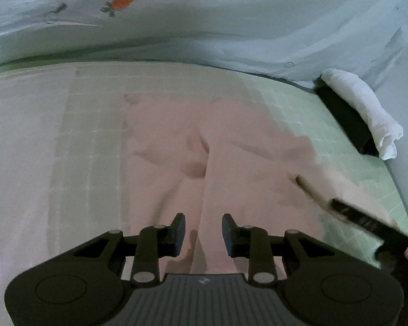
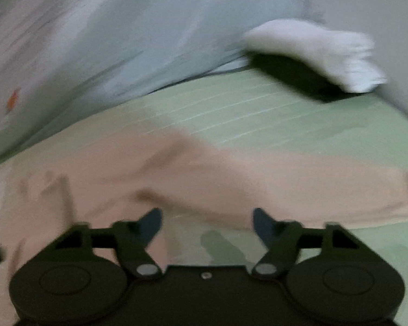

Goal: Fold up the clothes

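Under me lies a pale green mat point(image 1: 299, 103) printed with a grid of fine lines, filling the middle of both views. A pink garment point(image 1: 204, 141) lies spread flat on it, creased down its centre; in my right view it runs across the middle of the frame point(image 2: 231, 179). At the upper right of the frame a rolled white cloth point(image 1: 364, 108) rests on a dark block point(image 1: 345, 116) at the mat's far edge. Beyond the mat, across the top of the frame, a light blue sheet point(image 1: 231, 21) carries a carrot print point(image 1: 123, 1).
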A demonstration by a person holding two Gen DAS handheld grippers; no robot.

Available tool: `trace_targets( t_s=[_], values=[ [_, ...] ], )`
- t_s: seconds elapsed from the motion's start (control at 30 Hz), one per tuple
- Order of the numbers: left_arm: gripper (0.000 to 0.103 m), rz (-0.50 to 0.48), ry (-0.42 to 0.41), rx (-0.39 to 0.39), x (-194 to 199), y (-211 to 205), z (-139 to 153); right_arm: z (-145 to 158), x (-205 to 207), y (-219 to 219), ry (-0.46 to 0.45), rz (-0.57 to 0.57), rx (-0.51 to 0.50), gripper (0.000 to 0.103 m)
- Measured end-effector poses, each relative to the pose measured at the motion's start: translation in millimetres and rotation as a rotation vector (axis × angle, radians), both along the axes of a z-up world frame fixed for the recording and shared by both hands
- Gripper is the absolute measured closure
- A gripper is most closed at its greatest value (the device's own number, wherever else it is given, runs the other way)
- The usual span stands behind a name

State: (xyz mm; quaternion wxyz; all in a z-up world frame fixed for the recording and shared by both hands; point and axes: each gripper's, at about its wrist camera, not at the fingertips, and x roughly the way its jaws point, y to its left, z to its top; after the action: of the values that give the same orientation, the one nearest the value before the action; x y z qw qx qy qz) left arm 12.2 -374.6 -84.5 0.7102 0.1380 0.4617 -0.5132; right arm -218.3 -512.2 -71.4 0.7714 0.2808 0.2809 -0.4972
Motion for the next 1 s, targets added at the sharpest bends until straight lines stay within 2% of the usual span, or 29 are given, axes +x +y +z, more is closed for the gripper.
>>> trace_targets(
  t_s=[0.2,0.4,0.43,0.5,0.63,0.67,0.77,0.93,1.0],
  values=[
    [0.071,-0.024,0.064,-0.017,16,-36,-24,-14,52,-6,-0.034,0.172,0.148,0.08],
    [0.073,-0.005,0.12,-0.05,25,-51,-38,-19,73,-5,-0.101,0.277,0.237,0.081],
    [0.077,0.001,0.124,-0.056,26,-51,-39,-20,76,-3,-0.107,0.295,0.245,0.08],
    [0.094,0.017,0.125,-0.061,29,-49,-41,-21,82,0,-0.109,0.331,0.258,0.08],
    [0.096,0.052,0.163,-0.075,35,-43,-44,-24,88,2,-0.102,0.357,0.265,0.077],
    [0.097,0.054,0.164,-0.075,36,-42,-45,-24,89,2,-0.1,0.366,0.262,0.078],
    [0.098,0.057,0.147,-0.077,34,-42,-44,-24,87,2,-0.107,0.381,0.261,0.1],
    [0.099,0.098,0.09,-0.121,32,-31,-31,-8,72,-3,-0.147,0.338,0.183,0.101],
    [0.1,0.139,0.102,-0.125,35,-27,-33,-8,71,-4,-0.137,0.332,0.17,0.101]
  ],
)
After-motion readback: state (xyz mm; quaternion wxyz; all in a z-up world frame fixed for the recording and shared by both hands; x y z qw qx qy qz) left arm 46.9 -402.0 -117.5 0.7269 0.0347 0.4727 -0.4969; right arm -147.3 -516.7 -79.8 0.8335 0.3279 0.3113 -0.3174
